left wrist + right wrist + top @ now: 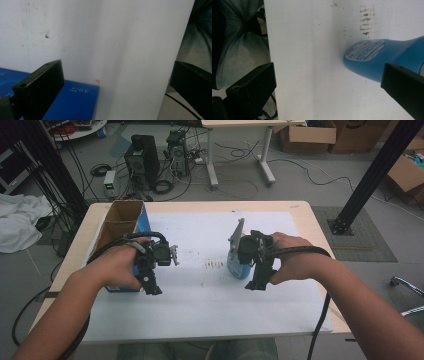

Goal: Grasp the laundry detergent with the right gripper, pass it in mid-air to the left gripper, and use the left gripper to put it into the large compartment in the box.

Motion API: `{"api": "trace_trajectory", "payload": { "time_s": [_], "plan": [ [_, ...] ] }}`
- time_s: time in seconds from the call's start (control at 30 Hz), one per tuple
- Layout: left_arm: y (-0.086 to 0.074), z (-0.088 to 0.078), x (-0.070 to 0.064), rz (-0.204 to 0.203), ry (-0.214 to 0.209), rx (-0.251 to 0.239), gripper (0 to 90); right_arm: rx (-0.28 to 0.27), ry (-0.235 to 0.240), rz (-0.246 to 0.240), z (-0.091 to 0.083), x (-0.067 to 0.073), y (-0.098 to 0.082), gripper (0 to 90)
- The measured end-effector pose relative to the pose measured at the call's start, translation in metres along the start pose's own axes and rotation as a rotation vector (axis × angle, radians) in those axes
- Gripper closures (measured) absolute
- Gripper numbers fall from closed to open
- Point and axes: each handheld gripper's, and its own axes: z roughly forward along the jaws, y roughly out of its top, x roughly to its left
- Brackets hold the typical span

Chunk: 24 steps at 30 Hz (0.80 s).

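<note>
A blue carton [121,221] with an open brown top stands at the left of the white sheet [200,300]. Held by a hand just right of the carton, my left gripper [152,290] points down toward the table's near side. Its jaws stand wide open in the left gripper view [116,72], with only the carton's blue corner [75,102] beside the left jaw. A light blue bottle [235,266] with a white label sits mid-table. My right gripper [256,284] hangs just right of the bottle, open [328,75]. The bottle [382,57] lies beside its right jaw, not between the jaws.
Brown smudges [215,265] mark the sheet between the two grippers. The wooden table [300,212] ends close behind the sheet. On the floor beyond are computer towers [142,157], cables, cardboard boxes [307,135] and a black post [372,175]. A white cloth [17,220] lies at far left.
</note>
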Motion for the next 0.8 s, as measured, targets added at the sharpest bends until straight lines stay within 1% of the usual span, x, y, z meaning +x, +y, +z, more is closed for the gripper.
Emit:
{"api": "trace_trajectory", "payload": {
  "time_s": [0.1, 0.17, 0.2, 0.27, 0.3, 0.33, 0.37, 0.4, 0.43, 0.47, 0.5, 0.53, 0.57, 0.6, 0.63, 0.67, 0.7, 0.77, 0.8],
  "plan": [
    [0.000, 0.001, 0.001, 0.007, 0.003, -0.001, 0.1, 0.003, -0.002, 0.006, 0.000, 0.000, -0.001, 0.0],
    [-0.001, 0.003, 0.001, 0.002, -0.004, -0.008, 0.1, 0.001, -0.003, 0.013, 0.000, 0.000, -0.002, 0.0],
    [-0.001, 0.003, 0.001, 0.002, -0.004, -0.004, 0.1, -0.012, -0.003, 0.017, -0.001, 0.000, -0.004, 0.0],
    [0.000, 0.004, 0.000, 0.000, -0.007, -0.003, 0.0, -0.017, -0.006, 0.022, -0.001, 0.000, -0.005, 0.0],
    [0.000, 0.003, 0.000, 0.008, -0.002, -0.005, 0.0, -0.028, -0.011, 0.028, -0.001, 0.001, -0.007, 0.0],
    [0.001, 0.003, -0.001, 0.009, -0.003, -0.005, 0.0, -0.075, -0.008, 0.049, -0.002, 0.001, -0.011, 0.0],
    [0.001, 0.003, -0.001, 0.009, -0.003, -0.005, 0.1, -0.075, -0.008, 0.049, -0.002, 0.001, -0.011, 0.0],
    [0.001, 0.004, -0.002, 0.005, -0.008, -0.008, 0.0, -0.140, -0.019, 0.074, -0.002, 0.002, -0.017, 0.0],
    [0.002, 0.004, -0.003, 0.009, -0.004, -0.009, 0.0, -0.140, -0.019, 0.074, -0.002, 0.002, -0.017, 0.0],
    [0.003, 0.004, -0.004, 0.014, -0.004, -0.008, 0.1, -0.238, -0.021, 0.101, -0.001, 0.004, -0.025, 0.0],
    [0.003, 0.004, -0.004, 0.014, -0.004, -0.008, 0.1, -0.238, -0.021, 0.101, -0.001, 0.004, -0.025, 0.0],
    [0.003, 0.004, -0.005, 0.013, -0.007, -0.011, 0.1, -0.277, -0.023, 0.116, -0.001, 0.005, -0.028, 0.0],
    [0.004, 0.004, -0.006, 0.021, -0.004, -0.010, 0.0, -0.397, -0.014, 0.146, 0.001, 0.008, -0.036, 0.0],
    [0.004, 0.004, -0.007, 0.023, -0.006, -0.009, 0.1, -0.437, -0.016, 0.157, 0.001, 0.010, -0.039, 0.0],
    [0.004, 0.004, -0.007, 0.023, -0.006, -0.009, 0.1, -0.437, -0.016, 0.157, 0.001, 0.010, -0.039, 0.0],
    [0.004, 0.004, -0.007, 0.021, -0.005, -0.007, 0.0, -0.541, -0.007, 0.195, 0.002, 0.012, -0.047, 0.0],
    [0.004, 0.003, -0.008, 0.025, -0.001, -0.006, 0.0, -0.595, -0.019, 0.212, 0.003, 0.014, -0.052, 0.0],
    [0.003, 0.003, -0.008, 0.022, -0.003, -0.012, 0.1, -0.661, -0.040, 0.242, 0.003, 0.018, -0.059, 0.0],
    [0.003, 0.002, -0.008, 0.026, 0.001, -0.013, 0.1, -0.661, -0.040, 0.242, 0.003, 0.018, -0.059, 0.0]
  ]
}}
